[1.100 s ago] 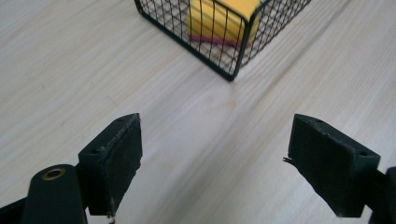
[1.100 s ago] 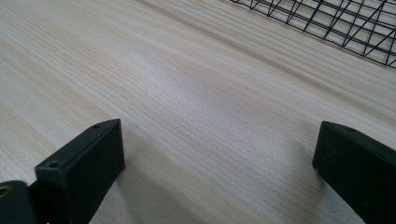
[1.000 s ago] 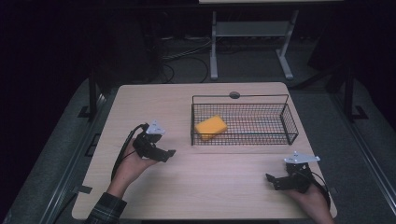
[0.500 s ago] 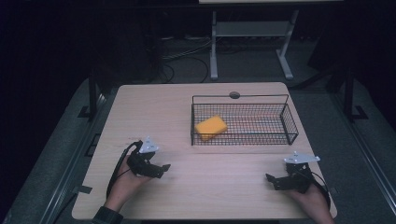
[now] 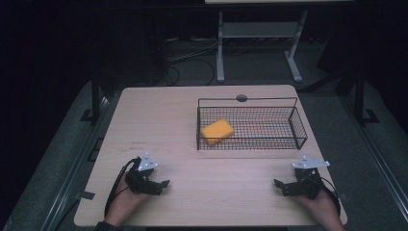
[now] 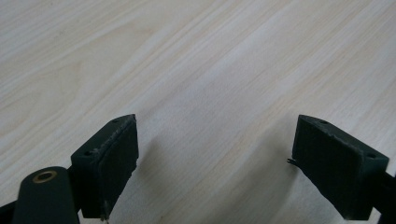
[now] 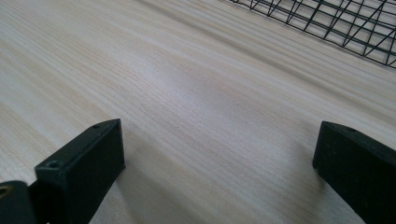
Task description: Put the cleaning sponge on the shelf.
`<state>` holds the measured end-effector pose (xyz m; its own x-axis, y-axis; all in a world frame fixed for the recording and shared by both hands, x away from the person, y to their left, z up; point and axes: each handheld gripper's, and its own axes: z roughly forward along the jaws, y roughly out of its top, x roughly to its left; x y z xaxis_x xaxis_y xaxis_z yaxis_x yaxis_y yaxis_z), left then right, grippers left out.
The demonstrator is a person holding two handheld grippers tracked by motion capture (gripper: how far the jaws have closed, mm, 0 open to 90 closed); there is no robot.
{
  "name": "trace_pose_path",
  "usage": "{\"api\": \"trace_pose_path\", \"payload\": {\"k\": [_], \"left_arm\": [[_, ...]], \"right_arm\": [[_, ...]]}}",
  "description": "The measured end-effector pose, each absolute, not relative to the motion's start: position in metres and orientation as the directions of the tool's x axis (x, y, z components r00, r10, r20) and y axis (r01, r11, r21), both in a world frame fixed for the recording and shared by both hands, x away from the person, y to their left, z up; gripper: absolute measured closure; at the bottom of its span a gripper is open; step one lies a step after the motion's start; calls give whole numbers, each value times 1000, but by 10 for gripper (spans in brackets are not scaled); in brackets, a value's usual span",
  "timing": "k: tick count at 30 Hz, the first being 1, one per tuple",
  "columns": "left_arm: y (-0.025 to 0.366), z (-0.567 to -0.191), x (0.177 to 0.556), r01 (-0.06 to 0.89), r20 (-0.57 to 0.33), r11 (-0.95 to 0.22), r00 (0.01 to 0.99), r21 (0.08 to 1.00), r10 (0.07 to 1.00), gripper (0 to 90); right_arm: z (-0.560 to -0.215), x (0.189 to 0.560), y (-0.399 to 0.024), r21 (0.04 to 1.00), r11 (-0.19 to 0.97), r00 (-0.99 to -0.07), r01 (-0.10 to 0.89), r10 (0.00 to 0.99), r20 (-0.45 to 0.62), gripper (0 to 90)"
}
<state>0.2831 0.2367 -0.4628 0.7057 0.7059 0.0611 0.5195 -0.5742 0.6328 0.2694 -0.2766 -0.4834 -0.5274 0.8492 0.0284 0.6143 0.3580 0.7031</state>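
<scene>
Both grippers are parked low near my edge of the table (image 5: 183, 120) right now. The left gripper (image 5: 161, 185) sits at the near left corner area, held in a hand (image 5: 126, 202), jaws pointing toward the middle of the table. From the left gripper view its jaws stand wide apart with nothing but bare wood grain between them, so it's got hold of nothing (the pads (image 6: 116, 163) look a bit scuffed at the edges, that's all).

The right gripper (image 5: 281, 185) is over at the near right, also spread wide and empty, jaws pointing left across the table. In the right gripper view I see plain table between the jaws and the bottom of the wire basket (image 7: 336, 21) up in the far corner of the picture, well clear of the jaws.

The black wire basket (image 5: 298, 127) sits on the far right half of the table, and the orange sponge (image 5: 217, 131) lies inside it at its left end, slightly skewed. Neither gripper is anywhere close to the sponge; both are well apart from the basket on the near side.

As for brands or labels: I can't read any writing on the grippers, the basket or the sponge.
</scene>
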Motion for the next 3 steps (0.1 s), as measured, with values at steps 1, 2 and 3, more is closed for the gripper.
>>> {"api": "trace_pose_path", "payload": {"k": [1,2,3], "left_arm": [[237,-463,283,520,61,-574,706,633,706,138],[237,-464,283,519,53,-569,708,638,705,137],[237,-464,283,519,53,-569,708,638,705,137]], "right_arm": [[-483,269,-277,703,358,-527,614,849,28,13],[-483,269,-277,703,358,-527,614,849,28,14],[-483,269,-277,703,358,-527,614,849,28,14]]}}
